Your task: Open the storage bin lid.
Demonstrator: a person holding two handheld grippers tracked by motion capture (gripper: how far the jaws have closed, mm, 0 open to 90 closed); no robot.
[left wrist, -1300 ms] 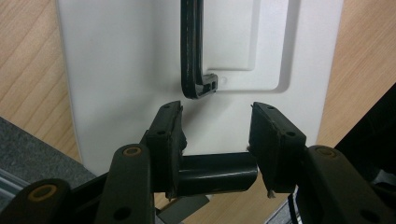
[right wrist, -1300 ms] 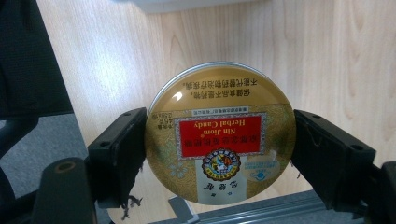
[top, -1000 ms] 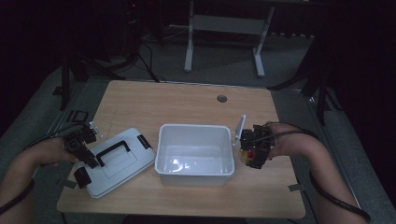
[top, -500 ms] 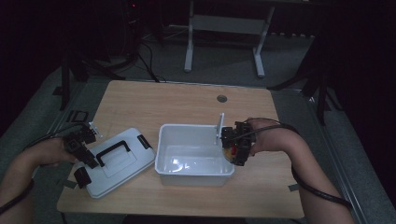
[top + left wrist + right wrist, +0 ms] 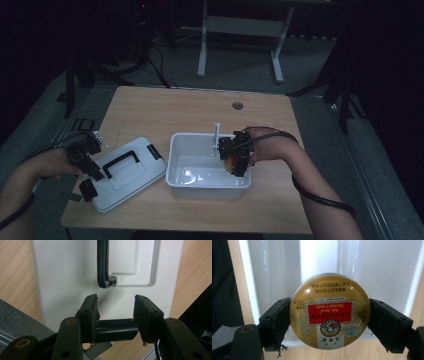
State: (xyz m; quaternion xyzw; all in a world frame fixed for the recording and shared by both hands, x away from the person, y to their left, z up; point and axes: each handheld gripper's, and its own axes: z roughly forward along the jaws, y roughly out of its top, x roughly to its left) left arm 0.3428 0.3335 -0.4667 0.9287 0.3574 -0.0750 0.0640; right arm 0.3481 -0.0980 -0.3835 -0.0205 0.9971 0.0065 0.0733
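Note:
In the high view a white plastic bin [image 5: 186, 150] sits open at the table's middle, and its white lid [image 5: 132, 177] with a black handle [image 5: 120, 161] lies flat to its left. My right gripper [image 5: 235, 161] hovers over the bin's right side, shut on a round gold candy tin [image 5: 230, 161]. The right gripper view shows that tin [image 5: 329, 312] with its red label clamped between both jaws, the bin [image 5: 382, 267] below it. My left gripper [image 5: 91, 180] rests at the lid's left edge. In the left gripper view it [image 5: 115, 312] stands open over the lid [image 5: 65, 277], just short of the handle [image 5: 103, 265].
The wooden table [image 5: 165, 112] has a round cable hole [image 5: 237, 105] at the back right. Bare wood lies behind and in front of the bin. Beyond the far edge, a metal stand [image 5: 240, 30] and cables [image 5: 160, 65] sit on the dark floor.
My right gripper has carried the tin leftward, from outside the bin's right wall to over its inside. The left gripper and the lid have stayed put.

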